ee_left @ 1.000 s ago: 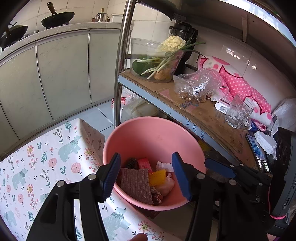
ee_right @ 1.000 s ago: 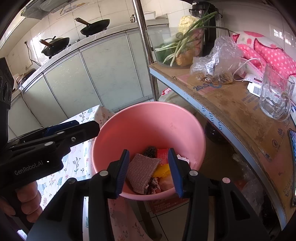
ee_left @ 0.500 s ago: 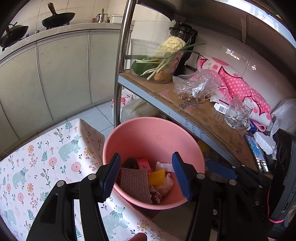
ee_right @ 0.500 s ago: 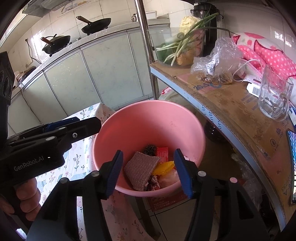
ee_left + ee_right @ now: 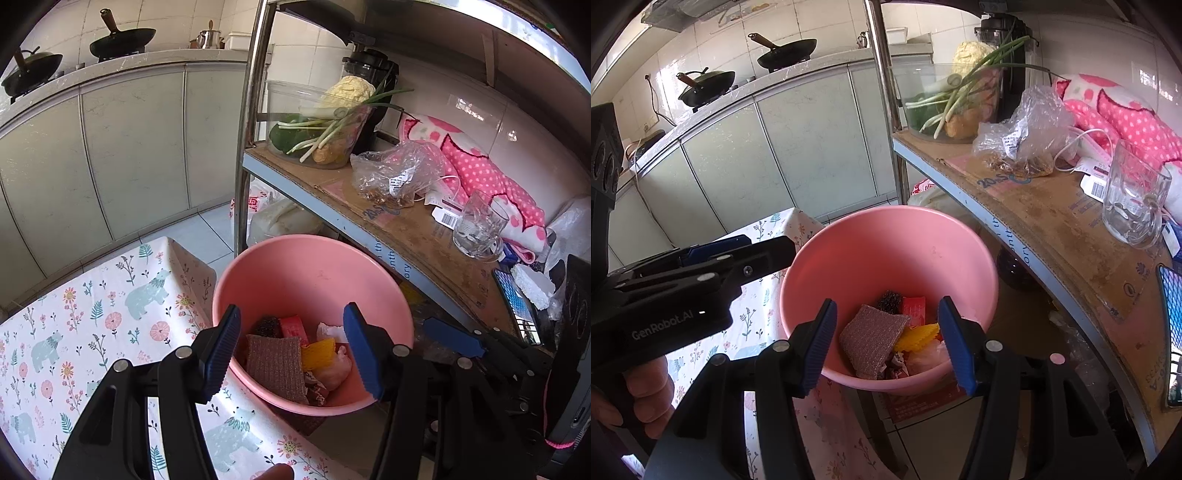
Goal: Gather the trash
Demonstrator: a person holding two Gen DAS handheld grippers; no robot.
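The pink basin (image 5: 886,236) stands at the far right corner of the flowered tablecloth (image 5: 74,317), near the shelf, and holds the trash: a brown scouring pad (image 5: 871,334), a yellow scrap (image 5: 918,334) and soft wrappers. Both the left gripper (image 5: 291,349) and the right gripper (image 5: 886,339) are wide apart and empty above it. This trash looks light and soft, so I would pinch the stiffer pad by its edge

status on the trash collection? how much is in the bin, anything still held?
Done: the pink basin already holds a scouring pad, a yellow piece, a red wrapper and crumpled scraps. In hand: nothing; left gripper and right gripper both open above it. Left: no loose trash visible on the tablecloth.
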